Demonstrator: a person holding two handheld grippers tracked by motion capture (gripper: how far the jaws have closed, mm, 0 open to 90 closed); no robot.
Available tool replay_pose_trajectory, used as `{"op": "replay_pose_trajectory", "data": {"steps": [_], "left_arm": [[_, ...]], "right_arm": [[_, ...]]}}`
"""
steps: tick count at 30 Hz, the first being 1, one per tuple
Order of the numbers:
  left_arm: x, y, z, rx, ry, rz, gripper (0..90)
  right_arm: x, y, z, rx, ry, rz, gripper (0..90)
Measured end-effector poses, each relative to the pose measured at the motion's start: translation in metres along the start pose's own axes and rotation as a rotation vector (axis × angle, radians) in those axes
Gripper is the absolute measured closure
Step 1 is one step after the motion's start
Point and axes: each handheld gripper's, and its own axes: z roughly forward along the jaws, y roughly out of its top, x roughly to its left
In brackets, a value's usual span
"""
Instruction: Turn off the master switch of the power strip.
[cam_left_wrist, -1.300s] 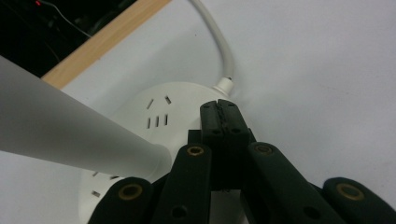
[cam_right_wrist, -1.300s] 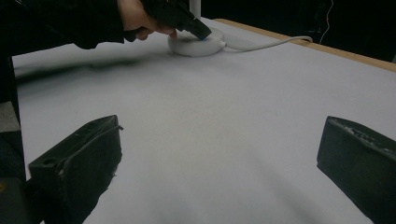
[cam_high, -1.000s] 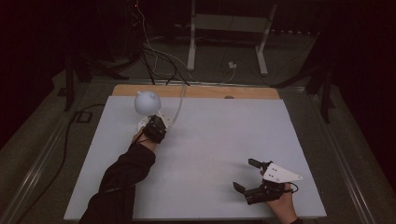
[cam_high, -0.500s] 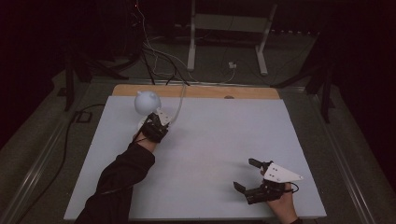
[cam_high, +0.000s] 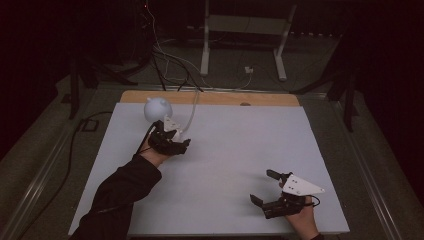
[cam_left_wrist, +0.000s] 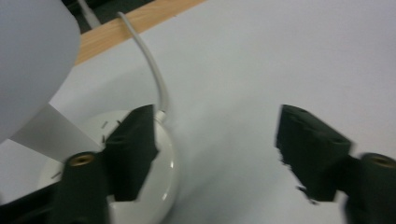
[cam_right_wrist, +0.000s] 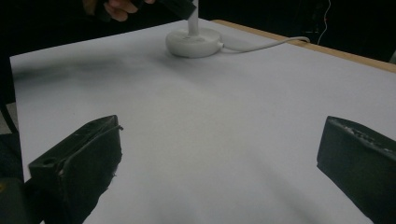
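Just then the left tool (cam_left_wrist: 212, 149) was opened above the lamp (cam_high: 158, 109) base with nothing between, apparently released, while the right tool (cam_high: 264, 187) was held apart.

White table (cam_high: 225, 165), lamp (cam_high: 158, 111), cord (cam_high: 191, 112)

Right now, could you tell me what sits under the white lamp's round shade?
Under the shade a white stem runs down to the round base on the white table, cord trailing off it. The left gripper covers part of the base from above.
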Motion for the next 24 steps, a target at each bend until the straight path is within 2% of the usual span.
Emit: {"op": "replay_pose_trajectory", "data": {"steps": [1, 3, 6, 8, 15, 17, 24], "left_arm": [[0.000, 0.000, -0.002, -0.001, -0.029, -0.001, 14.3], [-0.001, -0.001, -0.005, 0.012, -0.069, -0.007, 10.8], [-0.003, -0.004, -0.011, 0.000, -0.099, -0.013, 1.4], [-0.002, -0.007, -0.016, -0.008, -0.132, -0.020, 0.3], [-0.005, -0.018, -0.030, -0.011, -0.174, 0.010, 0.3], [-0.006, -0.022, -0.034, -0.014, -0.175, 0.018, 0.3], [-0.004, -0.040, -0.048, -0.026, -0.191, 0.008, 0.3]], "right_arm": [[0.000, 0.000, 0.000, 0.002, 0.000, 0.001, 0.0], [0.000, 0.000, 0.001, 0.002, 0.000, 0.002, 0.0], [0.000, 0.000, 0.001, 0.003, 0.000, 0.002, 0.0], [0.000, 0.000, 0.001, 0.003, 0.001, 0.002, 0.0], [0.001, 0.000, 0.002, 0.005, 0.003, 0.003, 0.0], [0.001, 0.000, 0.002, 0.006, 0.003, 0.001, 0.0], [0.001, -0.001, 0.002, 0.011, 0.001, 0.003, 0.0]]}}
